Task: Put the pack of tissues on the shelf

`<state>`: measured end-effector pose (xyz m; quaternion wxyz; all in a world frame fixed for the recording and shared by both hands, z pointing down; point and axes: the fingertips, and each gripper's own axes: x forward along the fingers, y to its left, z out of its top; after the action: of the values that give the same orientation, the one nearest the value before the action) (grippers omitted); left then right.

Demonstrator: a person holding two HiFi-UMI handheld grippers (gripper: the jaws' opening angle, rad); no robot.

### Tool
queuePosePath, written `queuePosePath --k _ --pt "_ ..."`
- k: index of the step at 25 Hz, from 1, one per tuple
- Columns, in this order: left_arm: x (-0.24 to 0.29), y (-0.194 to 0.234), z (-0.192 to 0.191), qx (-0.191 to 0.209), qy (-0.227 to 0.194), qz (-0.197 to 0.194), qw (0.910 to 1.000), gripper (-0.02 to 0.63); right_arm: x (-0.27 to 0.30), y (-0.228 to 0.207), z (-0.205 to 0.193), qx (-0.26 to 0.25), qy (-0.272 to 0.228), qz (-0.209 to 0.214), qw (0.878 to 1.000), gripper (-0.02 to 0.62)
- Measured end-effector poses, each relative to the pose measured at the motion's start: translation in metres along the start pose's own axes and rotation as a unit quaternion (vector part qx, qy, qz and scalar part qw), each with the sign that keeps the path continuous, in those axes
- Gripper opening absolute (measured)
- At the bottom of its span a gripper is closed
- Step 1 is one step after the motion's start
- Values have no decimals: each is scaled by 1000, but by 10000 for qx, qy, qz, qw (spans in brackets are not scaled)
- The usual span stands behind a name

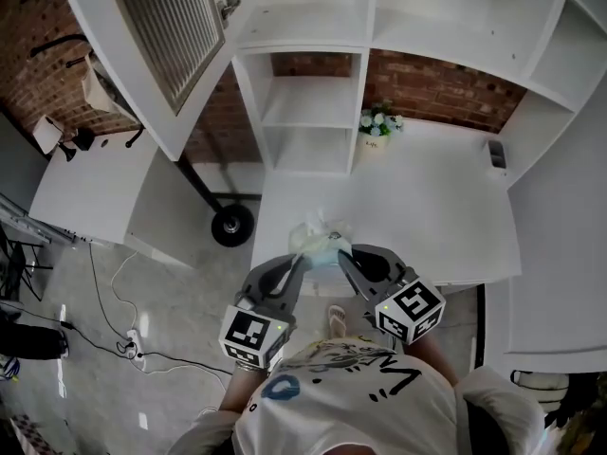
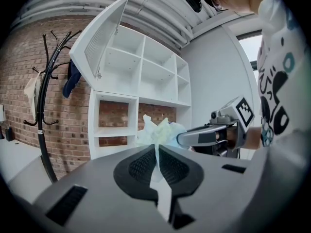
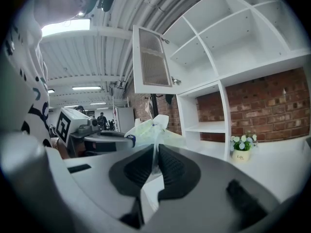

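Above the desk's [image 1: 446,226] near edge, we are holding the pack of tissues [image 1: 321,238], with the left gripper [image 1: 304,257] and right gripper [image 1: 342,254] each pinching its thin wrapper. We are judging it best to lift both sides evenly toward the shelf [image 1: 305,121], so the wrapper isn't tearing.

One tissue pack [image 1: 319,238], two grippers [image 1: 302,260] [image 1: 343,254]

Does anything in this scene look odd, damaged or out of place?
Only the pack of tissues: it looks crumpled, held over the desk by thin folds of its wrapper, one pinched in the left hand-held gripper, one in the right hand-held gripper. The cabinet door stands open. Nothing is spilled.
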<state>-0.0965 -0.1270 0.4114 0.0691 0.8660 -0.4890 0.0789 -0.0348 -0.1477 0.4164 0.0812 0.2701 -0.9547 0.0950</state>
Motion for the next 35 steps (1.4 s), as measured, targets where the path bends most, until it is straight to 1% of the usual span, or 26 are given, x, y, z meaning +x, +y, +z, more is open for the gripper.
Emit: queuePosePath --k 5,16,22,27,31,35 --pt "28 10 4 -73 23 82 9999 18 11 -29 5 -10 57 77 10000 34" --pt "80 23 14 -37 -20 221 9997 18 24 -82 12 -52 37 208 9998 35" --pt "91 30 15 -19 8 254 9997 18 32 -92 14 -31 29 247 9997 35" --pt "101 39 17 58 15 176 9998 18 41 -102 14 -24 27 147 9999 35" --pt "105 53 18 37 -23 100 9999 18 53 -105 18 -70 12 71 9999 35" --pt "116 69 21 71 -77 -37 9999 18 66 -114 24 -84 -31 -103 9999 35"
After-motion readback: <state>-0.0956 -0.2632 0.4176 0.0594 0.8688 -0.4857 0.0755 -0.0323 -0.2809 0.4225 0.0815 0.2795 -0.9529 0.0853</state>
